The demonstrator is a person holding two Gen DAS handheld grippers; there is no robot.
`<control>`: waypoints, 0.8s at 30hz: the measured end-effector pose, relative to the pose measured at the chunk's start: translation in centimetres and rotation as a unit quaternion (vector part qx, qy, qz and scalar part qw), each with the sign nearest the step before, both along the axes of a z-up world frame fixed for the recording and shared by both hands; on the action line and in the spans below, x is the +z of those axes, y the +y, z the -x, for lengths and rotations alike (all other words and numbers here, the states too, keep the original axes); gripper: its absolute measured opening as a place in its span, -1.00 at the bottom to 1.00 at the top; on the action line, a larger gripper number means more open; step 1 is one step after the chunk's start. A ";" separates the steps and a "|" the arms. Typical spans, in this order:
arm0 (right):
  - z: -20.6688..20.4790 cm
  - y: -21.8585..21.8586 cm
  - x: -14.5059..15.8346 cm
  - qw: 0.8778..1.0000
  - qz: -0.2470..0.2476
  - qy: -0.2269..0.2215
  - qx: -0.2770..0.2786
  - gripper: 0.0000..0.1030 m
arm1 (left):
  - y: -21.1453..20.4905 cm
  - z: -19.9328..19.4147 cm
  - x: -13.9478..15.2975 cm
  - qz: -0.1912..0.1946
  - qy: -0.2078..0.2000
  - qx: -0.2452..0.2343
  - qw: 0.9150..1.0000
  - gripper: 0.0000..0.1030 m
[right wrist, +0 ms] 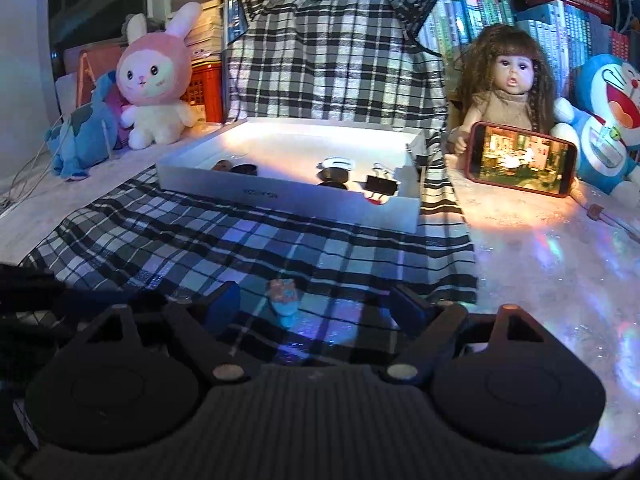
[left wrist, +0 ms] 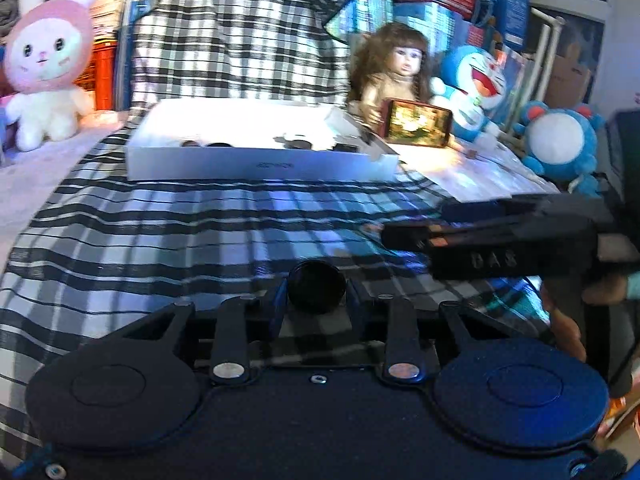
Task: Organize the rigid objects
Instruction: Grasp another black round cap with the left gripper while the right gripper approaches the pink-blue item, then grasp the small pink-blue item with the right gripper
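Note:
In the left wrist view a black round cap (left wrist: 317,286) sits between the blue pads of my left gripper (left wrist: 316,296), which is shut on it just above the checked cloth (left wrist: 180,232). My right gripper (right wrist: 316,304) stands open low over the cloth, and a small pastel figurine (right wrist: 282,304) lies untouched between its fingers. The right tool's black body (left wrist: 492,258) shows at the right of the left wrist view. Farther back a white shallow box (right wrist: 280,196) holds a black binder clip (right wrist: 382,186) and a few dark round pieces (right wrist: 244,169).
A phone (right wrist: 522,160) with a lit screen leans against a doll (right wrist: 514,80) right of the box. A pink rabbit plush (right wrist: 154,80) and a blue plush (right wrist: 84,136) sit at the left, a blue cat plush (right wrist: 612,112) at the right. Books line the back.

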State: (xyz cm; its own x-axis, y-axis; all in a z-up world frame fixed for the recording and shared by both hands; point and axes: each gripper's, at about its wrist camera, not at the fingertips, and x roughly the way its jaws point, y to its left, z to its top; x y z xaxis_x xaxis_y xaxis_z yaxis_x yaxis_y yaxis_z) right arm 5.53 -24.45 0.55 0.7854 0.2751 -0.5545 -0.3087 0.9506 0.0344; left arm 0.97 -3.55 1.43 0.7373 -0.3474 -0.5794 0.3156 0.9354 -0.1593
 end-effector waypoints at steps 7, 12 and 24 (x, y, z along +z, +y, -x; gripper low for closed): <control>-0.2 1.9 -0.5 1.000 0.008 0.008 0.009 0.53 | 1.2 -0.8 0.3 -0.004 -0.004 0.022 1.000 -0.41; -0.4 2.5 -1.1 1.000 0.008 0.017 0.002 0.31 | 1.6 -1.1 0.1 -0.005 -0.003 0.031 1.000 -0.41; -0.2 2.9 -1.1 1.000 0.002 0.014 -0.006 -0.45 | 1.8 -1.9 0.0 -0.005 -0.001 0.041 0.999 -0.41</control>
